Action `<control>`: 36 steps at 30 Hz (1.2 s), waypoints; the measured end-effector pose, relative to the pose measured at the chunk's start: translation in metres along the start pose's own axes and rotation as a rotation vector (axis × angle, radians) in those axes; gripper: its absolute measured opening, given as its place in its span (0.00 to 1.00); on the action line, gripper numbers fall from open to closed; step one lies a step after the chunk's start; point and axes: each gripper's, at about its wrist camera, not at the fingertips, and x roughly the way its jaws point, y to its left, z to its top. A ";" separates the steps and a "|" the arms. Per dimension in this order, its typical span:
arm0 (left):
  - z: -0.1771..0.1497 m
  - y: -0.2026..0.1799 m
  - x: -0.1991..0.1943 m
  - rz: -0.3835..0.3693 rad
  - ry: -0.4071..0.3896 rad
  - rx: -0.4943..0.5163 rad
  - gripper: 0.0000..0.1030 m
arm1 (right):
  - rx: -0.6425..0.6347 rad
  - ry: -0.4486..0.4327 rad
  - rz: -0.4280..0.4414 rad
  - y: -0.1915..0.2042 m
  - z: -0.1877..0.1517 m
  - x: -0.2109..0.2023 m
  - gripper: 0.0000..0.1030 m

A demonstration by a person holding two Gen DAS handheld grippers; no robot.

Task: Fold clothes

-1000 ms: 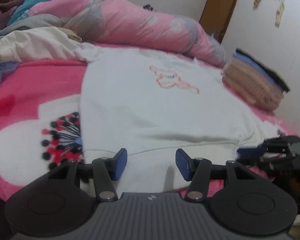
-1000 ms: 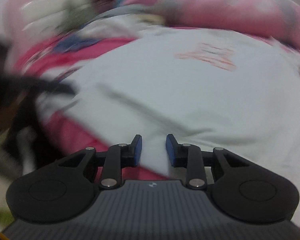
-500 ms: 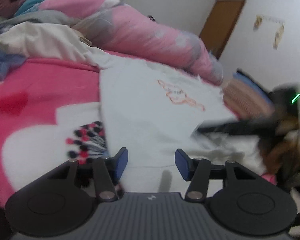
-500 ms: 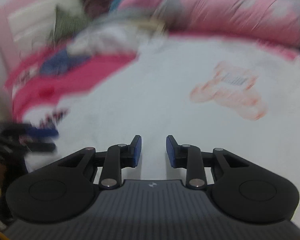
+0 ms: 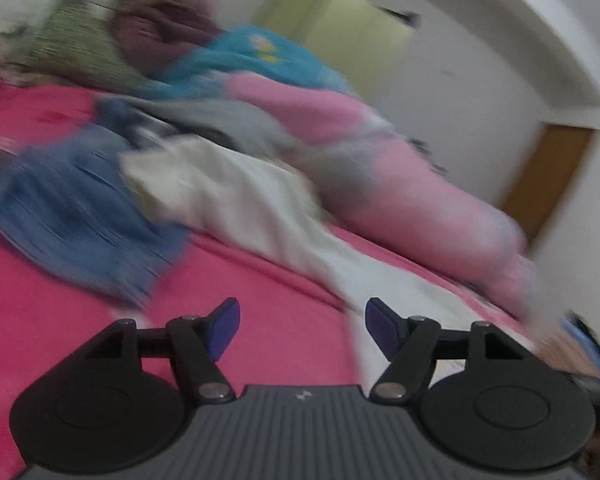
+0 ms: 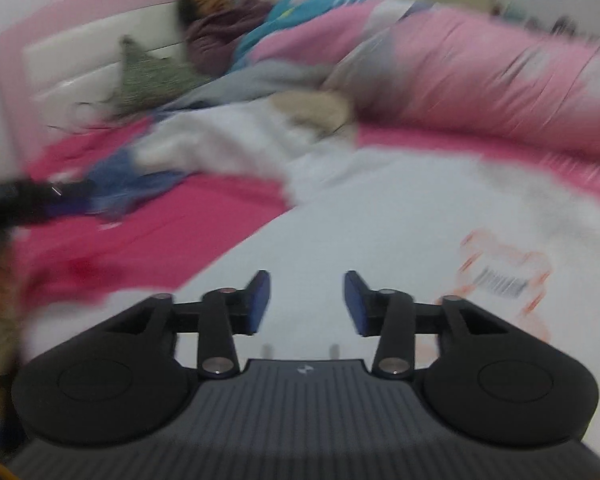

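ahead of the tongs, soft matt white cloth shirt [image 6: 380,248]; left, fuzzy pink blanket [image 5: 60,320], faded blue denim [image 5: 72,220].

Bare pink bedsheet [image 5: 260,304]: passable ahead. Obstructions: crumpled blue denim garment [image 5: 76,216], cream cloth heap [image 5: 228,192], long pink quilt roll [image 5: 400,184].
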 end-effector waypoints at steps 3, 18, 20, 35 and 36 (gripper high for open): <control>0.020 0.015 0.033 0.137 -0.012 -0.026 0.67 | -0.109 -0.082 -0.170 0.001 -0.006 0.036 0.45; 0.057 0.049 0.133 0.371 -0.008 0.031 0.49 | 0.246 -0.011 0.016 -0.050 -0.050 0.092 0.59; 0.057 0.045 0.130 0.394 -0.016 0.050 0.42 | 0.276 -0.022 0.037 -0.053 -0.051 0.091 0.59; 0.048 -0.002 0.120 0.549 -0.106 0.171 0.45 | 0.387 -0.061 0.122 -0.070 -0.059 0.088 0.59; 0.048 -0.002 0.119 0.551 -0.100 0.165 0.45 | 0.392 -0.062 0.127 -0.071 -0.059 0.088 0.59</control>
